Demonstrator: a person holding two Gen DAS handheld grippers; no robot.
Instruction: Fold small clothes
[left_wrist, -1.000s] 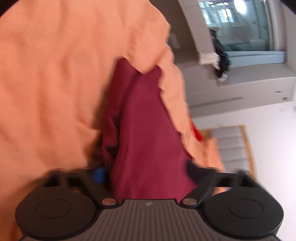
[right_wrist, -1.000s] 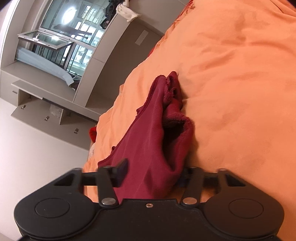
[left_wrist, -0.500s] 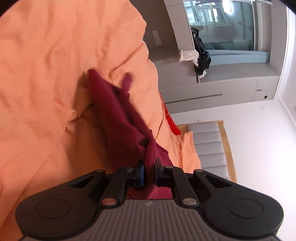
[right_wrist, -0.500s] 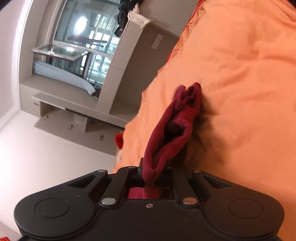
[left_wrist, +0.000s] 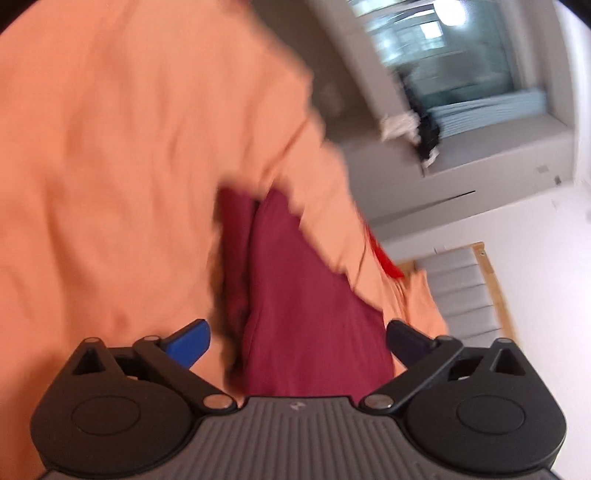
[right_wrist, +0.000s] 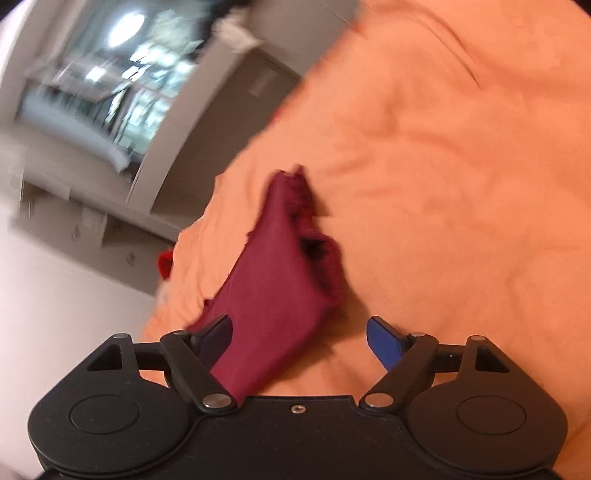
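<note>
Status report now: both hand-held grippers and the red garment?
Left hand-held gripper opening, right hand-held gripper opening, pads clear. Dark red garment on orange bedding. Nothing in the way.

Bright daylight, both views smeared by motion blur.
Your light comes from the far window (left_wrist: 443, 48), glaring white; fisheye bends the edges, corners go black, soft shadow hugs the cloth (right_wrist: 280, 280).

Two wrist fisheyes, angled down, close over shared maroon garment (left_wrist: 306, 314) (right_wrist: 273, 291)

Bed under a rumpled orange cover (left_wrist: 110, 166), dark red garment (left_wrist: 306, 314) lying bunched on it
</note>
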